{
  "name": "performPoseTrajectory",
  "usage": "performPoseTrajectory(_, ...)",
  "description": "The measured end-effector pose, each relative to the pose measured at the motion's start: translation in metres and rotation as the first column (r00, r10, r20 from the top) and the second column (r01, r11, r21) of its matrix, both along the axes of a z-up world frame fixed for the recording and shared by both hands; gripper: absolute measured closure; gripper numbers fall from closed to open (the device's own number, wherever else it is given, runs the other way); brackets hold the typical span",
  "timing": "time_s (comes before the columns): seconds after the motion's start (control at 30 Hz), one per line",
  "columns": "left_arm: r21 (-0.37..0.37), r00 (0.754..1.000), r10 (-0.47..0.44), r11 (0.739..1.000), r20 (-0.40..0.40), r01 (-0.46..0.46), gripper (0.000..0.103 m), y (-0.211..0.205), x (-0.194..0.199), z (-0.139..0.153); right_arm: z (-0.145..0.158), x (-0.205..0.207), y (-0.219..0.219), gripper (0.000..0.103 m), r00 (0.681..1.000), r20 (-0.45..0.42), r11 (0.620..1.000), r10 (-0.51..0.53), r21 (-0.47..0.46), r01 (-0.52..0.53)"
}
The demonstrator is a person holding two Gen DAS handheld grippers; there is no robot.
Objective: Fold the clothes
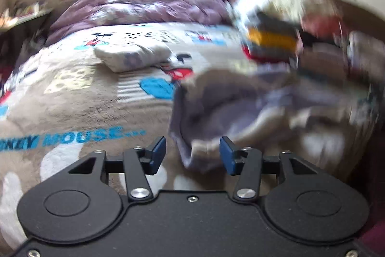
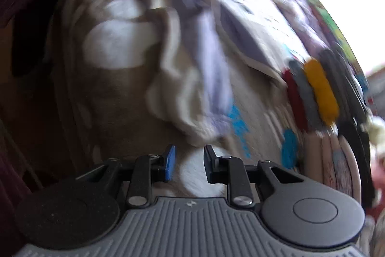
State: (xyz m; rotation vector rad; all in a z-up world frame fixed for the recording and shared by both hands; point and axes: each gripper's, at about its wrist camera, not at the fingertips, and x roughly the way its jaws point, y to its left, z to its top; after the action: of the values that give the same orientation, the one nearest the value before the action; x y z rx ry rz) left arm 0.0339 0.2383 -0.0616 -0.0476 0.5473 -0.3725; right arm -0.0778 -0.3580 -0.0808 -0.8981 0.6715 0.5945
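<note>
Left gripper [image 1: 192, 153] hovers low over the bed, jaws spread wide, blue pads [image 1: 158, 153] well apart and gripping nothing. A crumpled lavender-grey garment [image 1: 216, 102] lies just ahead of the jaws; its near edge drops into the gap between the fingertips, though whether it touches either pad cannot be told. The garment lies on a beige fleece blanket [image 1: 96, 100] printed with cartoon figures and blue lettering, which runs ahead and to the left of the jaws. Further ahead and left, well clear, lies a folded white bundle [image 1: 132, 56]. Ahead and right sits a blurred stack of folded clothes [image 1: 272, 40], yellow, red and grey layers showing. A purple quilt [image 1: 144, 7] is heaped at the far end under a bright window. Right gripper [image 2: 189, 161] hangs over the same blanket [image 2: 115, 98], view heavily motion-blurred; jaws partly open, narrower than the left, nothing between them but blanket below. The garment [image 2: 211, 69] lies straight ahead of these jaws, its near edge close but apart. The stack [image 2: 320, 90] sits ahead and right.
</note>
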Motion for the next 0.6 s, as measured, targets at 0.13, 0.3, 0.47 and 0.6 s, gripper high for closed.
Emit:
performPoseTrajectory(0.13, -0.105, 0.992, 0.112, 0.987, -0.060, -0.118, 0.049, -0.004, 0.020, 0.024, 0.028, 0.026, -0.024, 0.069, 0.982, -0.030, 0.955, -0.186, 0.230, 0.188)
performPoseTrajectory(0.3, -0.095, 0.982, 0.171, 0.979, -0.075, -0.178, 0.049, -0.033, 0.038, 0.041, 0.055, 0.069, -0.045, 0.069, 0.928, -0.094, 0.804, -0.360, 0.473, 0.360)
performPoseTrajectory(0.47, -0.025, 0.980, 0.194, 0.981, -0.036, -0.195, 0.048, -0.067, 0.050, 0.050, 0.063, 0.113, -0.034, 0.069, 0.925, -0.024, 0.807, -0.378, 0.480, 0.342)
performPoseTrajectory(0.6, -0.014, 0.976, 0.216, 0.976, -0.029, -0.216, 0.048, -0.079, 0.058, 0.036, 0.050, 0.148, -0.010, 0.069, 0.945, 0.081, 0.884, -0.316, 0.386, 0.263)
